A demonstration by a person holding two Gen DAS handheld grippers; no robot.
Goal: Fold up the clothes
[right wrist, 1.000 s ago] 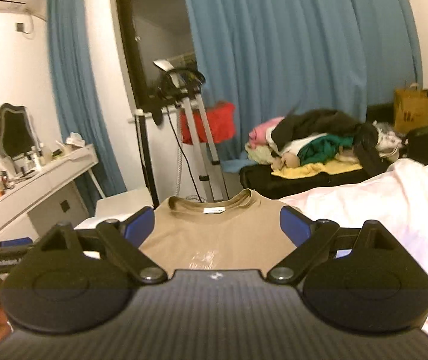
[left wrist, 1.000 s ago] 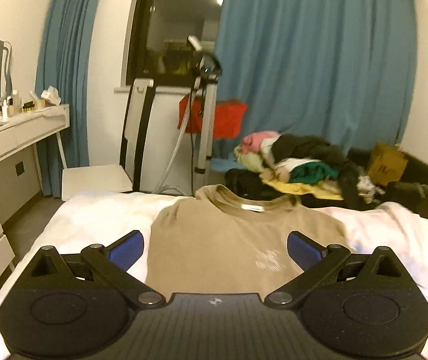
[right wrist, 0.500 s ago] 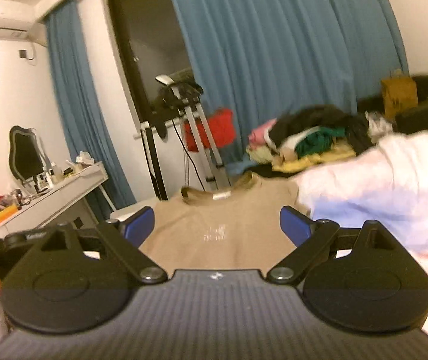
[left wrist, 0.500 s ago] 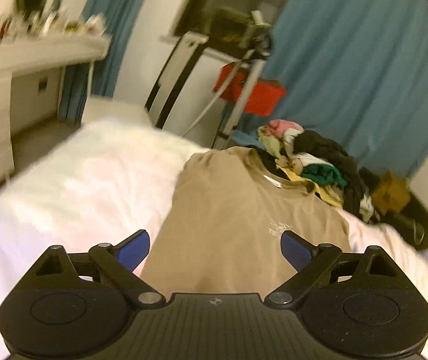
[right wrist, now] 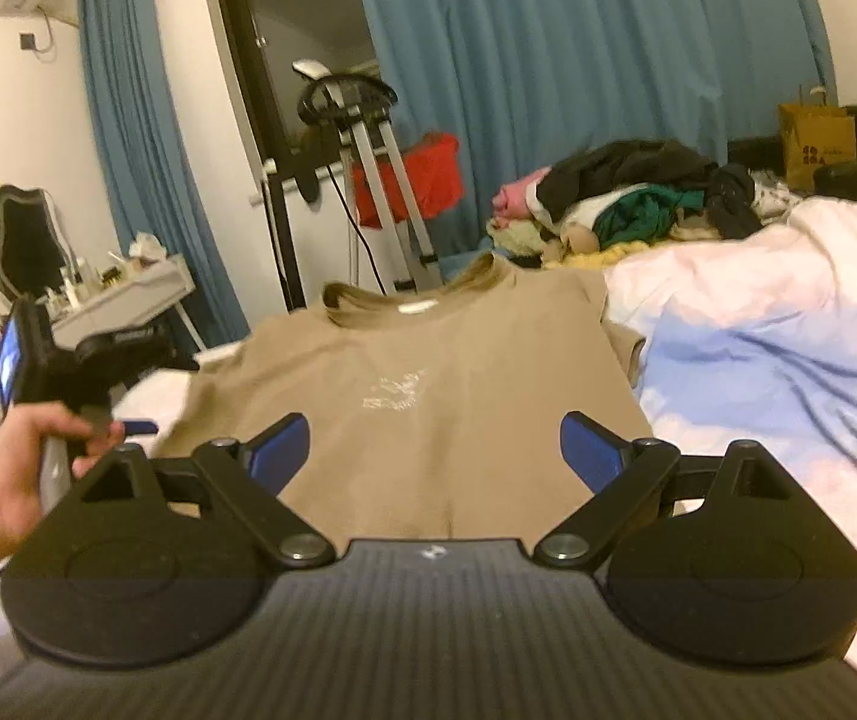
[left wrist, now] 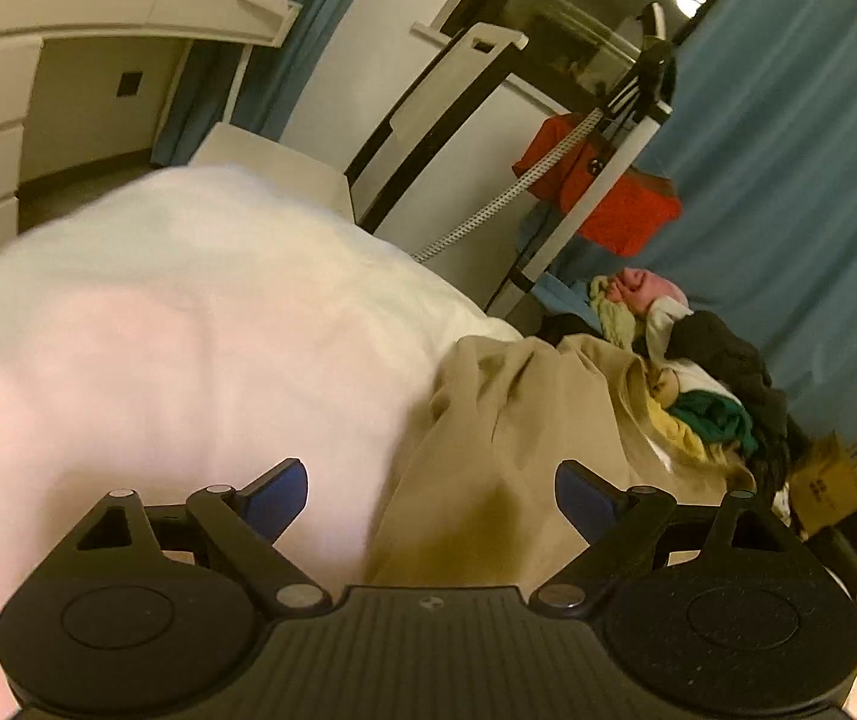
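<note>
A tan T-shirt [right wrist: 428,384] lies flat on the bed, collar far from me, a pale print on its chest. My right gripper [right wrist: 434,453] hovers open over the shirt's near half with nothing between its fingers. In the left wrist view the shirt [left wrist: 506,438] shows its rumpled left edge and sleeve. My left gripper [left wrist: 431,498] is open above that edge, straddling shirt and bedding, holding nothing. The right wrist view also shows the left gripper [right wrist: 134,425] held by a hand [right wrist: 20,468] beside the shirt's left side.
The bed has a white and pale pink duvet [right wrist: 776,360]. Beyond its far edge lies a heap of mixed clothes [right wrist: 626,198], with a garment steamer stand [right wrist: 368,180] and red bag [right wrist: 422,180] nearby. A white dresser [left wrist: 68,60] stands left. Blue curtains [right wrist: 548,60] hang behind.
The left gripper has swung left and dropped toward the shirt's left edge, tilting its view. The right gripper has lowered slightly over the shirt. Both stay open.
</note>
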